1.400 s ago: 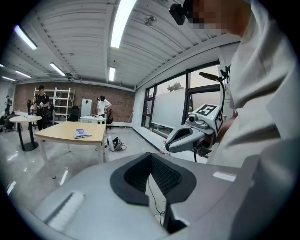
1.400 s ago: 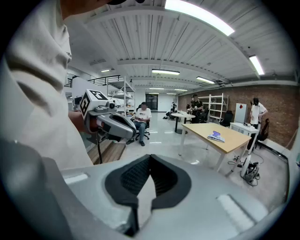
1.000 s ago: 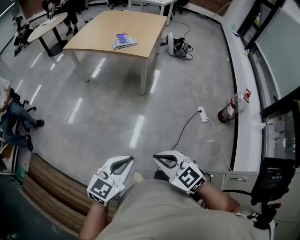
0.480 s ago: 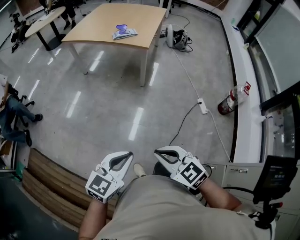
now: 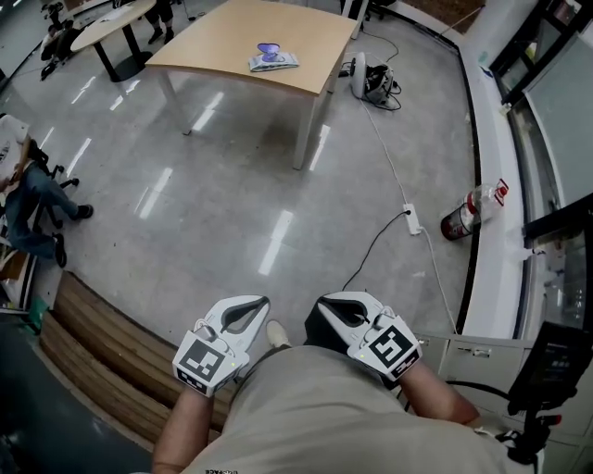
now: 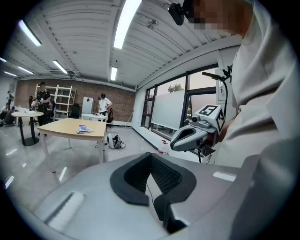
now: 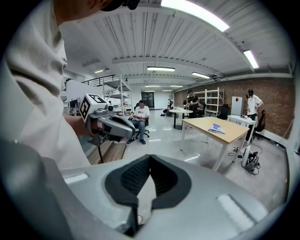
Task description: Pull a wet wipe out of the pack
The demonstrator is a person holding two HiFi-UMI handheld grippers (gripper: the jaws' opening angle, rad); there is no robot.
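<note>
Left gripper [image 6: 150, 155]: jaws closed, dark pads meeting at the tips, with only a hollow loop left behind them; nothing is gripped. Right gripper [image 7: 150, 156]: same condition, tips together, empty. Both units sit low against the person's beige shirt [image 5: 315, 417], side by side, near each other but not touching, with the jaws aimed outward over the grey floor [image 5: 213, 204].

Wet wipe pack [image 5: 273, 59]: lies flat on the wooden table [image 5: 232, 35], well ahead of both grippers and well apart from them. A purple-blue patch shows on its top face. Neither gripper is in contact with the pack.

Ahead and to the right of the right gripper, a white power strip [image 5: 412, 222] lies on the floor with its cable. Beyond the strip, a red canister [image 5: 460, 220] rests by the white ledge. Far to the left of the left gripper there is a seated person [image 5: 28, 208]. Below and left of the left gripper runs a wooden step edge [image 5: 102, 356]. Ahead of the left gripper, left of the wooden table, stands a round table [image 5: 116, 18]
</note>
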